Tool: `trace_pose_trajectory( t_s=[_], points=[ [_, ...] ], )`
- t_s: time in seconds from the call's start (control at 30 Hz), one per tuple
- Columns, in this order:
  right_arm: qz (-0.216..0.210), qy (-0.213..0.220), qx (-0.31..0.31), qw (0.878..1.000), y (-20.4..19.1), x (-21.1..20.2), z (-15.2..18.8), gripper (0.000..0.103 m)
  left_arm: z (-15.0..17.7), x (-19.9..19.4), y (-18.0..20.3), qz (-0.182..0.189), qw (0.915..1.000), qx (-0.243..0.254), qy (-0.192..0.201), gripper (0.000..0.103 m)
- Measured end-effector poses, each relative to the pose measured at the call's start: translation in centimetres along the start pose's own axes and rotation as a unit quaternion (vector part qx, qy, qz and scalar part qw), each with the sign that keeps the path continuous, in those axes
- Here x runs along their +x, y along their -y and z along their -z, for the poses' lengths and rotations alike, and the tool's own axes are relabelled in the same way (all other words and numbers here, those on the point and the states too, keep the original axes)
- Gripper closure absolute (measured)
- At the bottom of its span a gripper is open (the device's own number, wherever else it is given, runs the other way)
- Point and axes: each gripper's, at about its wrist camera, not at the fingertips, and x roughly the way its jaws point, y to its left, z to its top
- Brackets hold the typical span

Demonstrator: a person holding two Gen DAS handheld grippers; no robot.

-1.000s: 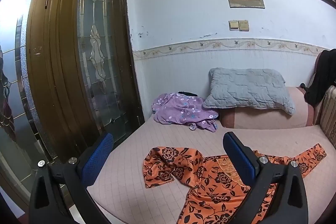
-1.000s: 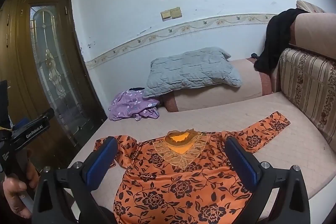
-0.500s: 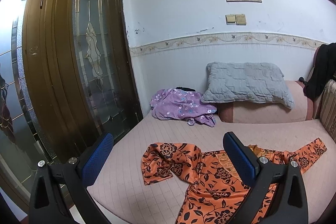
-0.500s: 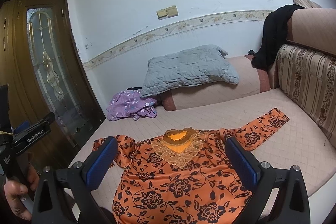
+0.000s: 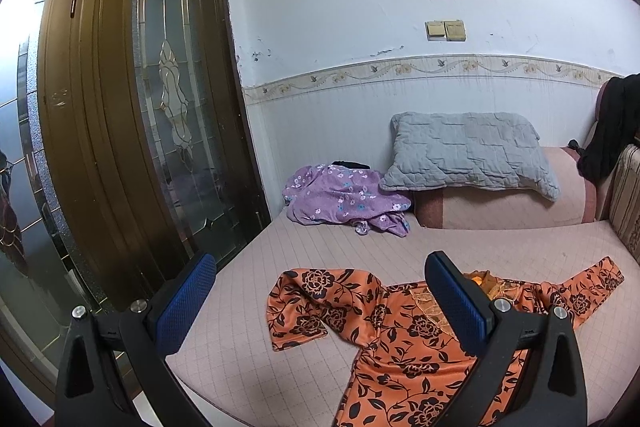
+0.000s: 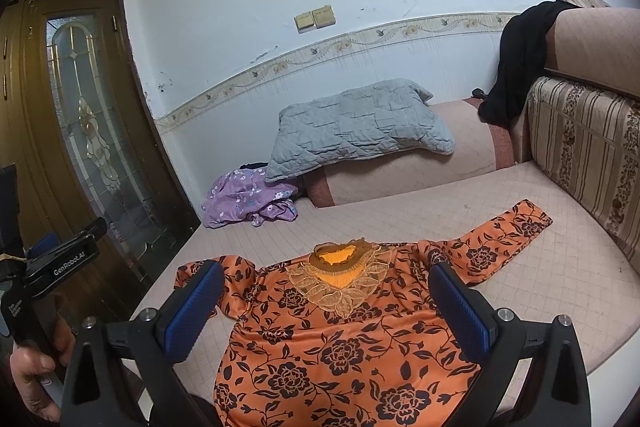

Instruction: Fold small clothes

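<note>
Orange floral top (image 6: 340, 339) spread flat on near cushion (image 6: 540, 291), left sleeve (image 5: 304, 303) bunched, nothing folded yet. Left gripper (image 5: 320, 303) and right gripper (image 6: 326, 307) both spread wide, empty, hovering above.

"GenRobot.AI" stands in white letters on the black body of the left gripper (image 6: 60, 263), held in a hand (image 6: 32, 375) just beside the wooden door (image 6: 80, 131). Smaller white print on its handle below is too small to read.
</note>
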Motion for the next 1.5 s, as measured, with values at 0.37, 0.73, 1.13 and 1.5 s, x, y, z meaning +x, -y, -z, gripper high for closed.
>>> trace_pose_trajectory(
  t_s=[0.37,0.73,1.13,1.5],
  points=[
    [-0.004,-0.001,0.007,1.000,0.4,0.6,-0.1,0.000,0.2,0.1,0.7,0.001,1.0000,0.007,-0.001,0.000],
    [0.005,-0.006,-0.003,1.000,0.5,1.0,0.1,0.000,0.3,0.5,1.4,0.000,0.9999,0.015,-0.005,0.000],
    [0.018,-0.003,-0.010,1.000,1.7,3.0,0.1,0.000,1.2,2.6,2.9,0.002,0.9994,0.030,-0.018,0.000],
    [0.042,-0.010,0.057,0.997,11.8,12.5,-1.6,0.000,6.4,14.5,9.9,0.096,0.9850,0.039,-0.138,0.000]
  ],
)
